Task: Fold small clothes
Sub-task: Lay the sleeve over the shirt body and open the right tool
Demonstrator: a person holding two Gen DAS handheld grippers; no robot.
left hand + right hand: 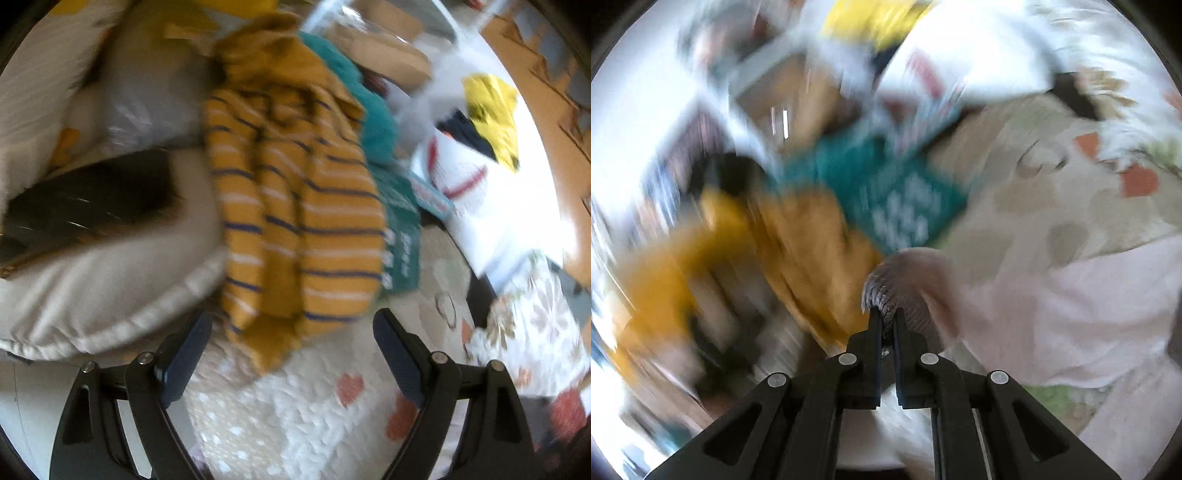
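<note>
A mustard garment with navy and white stripes [295, 206] lies crumpled on the bed, with a teal garment [384, 147] under its right side. My left gripper [291, 332] is open, its fingers on either side of the striped garment's near hem. My right gripper [885, 314] is shut on the ribbed edge of a pale pink garment [1052, 314], which trails to the right. In the blurred right wrist view the mustard garment [746, 258] lies at left and the teal garment [894, 192] at centre.
A beige cushion [110, 288] and a dark object [92, 199] lie left of the striped garment. A patterned blanket [314, 406] covers the bed. White and yellow clothes [487, 110] lie at the far right near a wooden floor [546, 74].
</note>
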